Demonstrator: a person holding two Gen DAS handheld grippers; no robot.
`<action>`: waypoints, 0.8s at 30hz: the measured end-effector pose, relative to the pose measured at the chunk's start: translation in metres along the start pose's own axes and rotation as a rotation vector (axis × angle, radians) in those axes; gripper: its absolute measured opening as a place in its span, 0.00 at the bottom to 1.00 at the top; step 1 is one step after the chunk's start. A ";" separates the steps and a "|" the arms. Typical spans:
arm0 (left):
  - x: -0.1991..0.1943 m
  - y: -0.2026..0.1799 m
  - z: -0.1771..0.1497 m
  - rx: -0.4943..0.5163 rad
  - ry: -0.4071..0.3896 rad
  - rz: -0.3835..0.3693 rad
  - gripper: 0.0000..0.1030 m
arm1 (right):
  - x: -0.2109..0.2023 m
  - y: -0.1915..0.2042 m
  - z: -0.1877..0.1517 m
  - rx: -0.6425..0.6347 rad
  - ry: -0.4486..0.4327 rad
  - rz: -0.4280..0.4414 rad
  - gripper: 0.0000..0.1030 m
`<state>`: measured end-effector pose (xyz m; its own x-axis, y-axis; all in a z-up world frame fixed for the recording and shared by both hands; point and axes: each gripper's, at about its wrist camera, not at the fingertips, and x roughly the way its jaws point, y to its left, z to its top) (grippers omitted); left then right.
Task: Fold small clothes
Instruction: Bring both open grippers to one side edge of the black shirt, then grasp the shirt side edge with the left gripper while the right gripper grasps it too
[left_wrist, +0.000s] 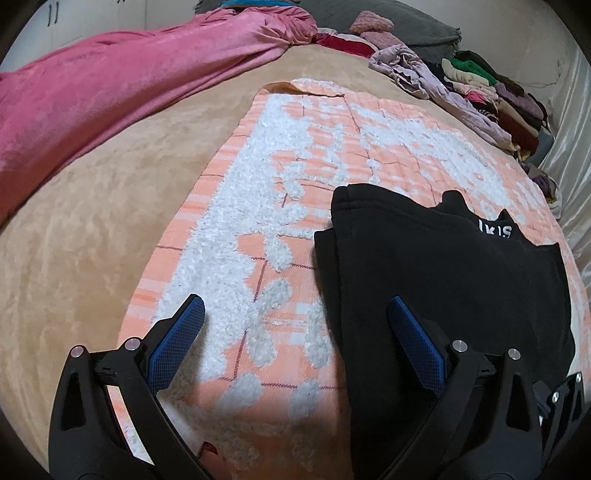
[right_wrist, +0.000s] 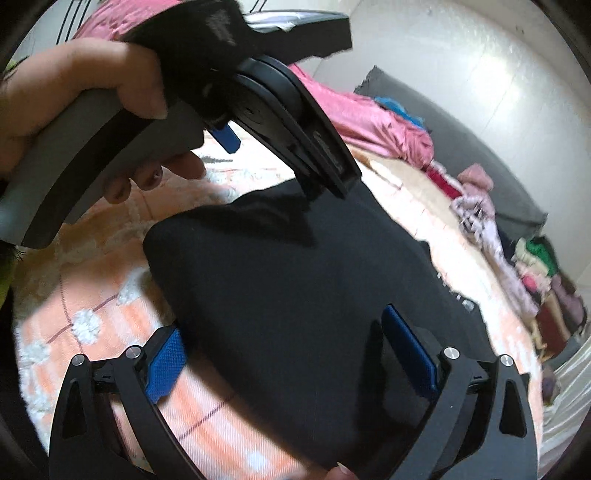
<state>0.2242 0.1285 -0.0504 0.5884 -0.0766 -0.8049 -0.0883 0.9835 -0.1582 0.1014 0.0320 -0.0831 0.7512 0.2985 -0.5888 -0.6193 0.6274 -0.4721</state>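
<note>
A black folded garment (left_wrist: 443, 288) with white lettering lies on the right part of an orange-and-white tufted mat (left_wrist: 258, 192). My left gripper (left_wrist: 295, 301) is open just above its left edge: one blue pad (left_wrist: 177, 343) is over the mat, the other over the black cloth. In the right wrist view the same black garment (right_wrist: 295, 288) fills the middle, and my right gripper (right_wrist: 280, 321) stands open low over its near part, nothing pinched. A hand (right_wrist: 92, 77) holds the left gripper's grey handle (right_wrist: 103, 155) above the garment's far side.
The mat lies on a beige plush bedspread (left_wrist: 92, 240). A pink blanket (left_wrist: 129, 74) stretches along the far left. A row of piled clothes (left_wrist: 491, 96) lines the far right edge near a pale curtain (left_wrist: 569, 147). A grey cushion (right_wrist: 480, 155) lies behind.
</note>
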 end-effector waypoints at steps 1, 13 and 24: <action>0.001 0.000 0.000 -0.005 0.003 -0.009 0.91 | 0.000 0.003 0.000 -0.020 -0.009 -0.007 0.83; 0.019 0.003 0.013 -0.119 0.080 -0.179 0.90 | -0.018 -0.039 -0.005 0.164 -0.089 0.105 0.10; 0.025 -0.022 0.015 -0.197 0.154 -0.366 0.45 | -0.043 -0.063 -0.016 0.374 -0.154 0.217 0.09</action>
<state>0.2530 0.1077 -0.0586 0.4840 -0.4521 -0.7492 -0.0566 0.8383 -0.5423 0.1046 -0.0321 -0.0380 0.6563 0.5370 -0.5300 -0.6618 0.7470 -0.0626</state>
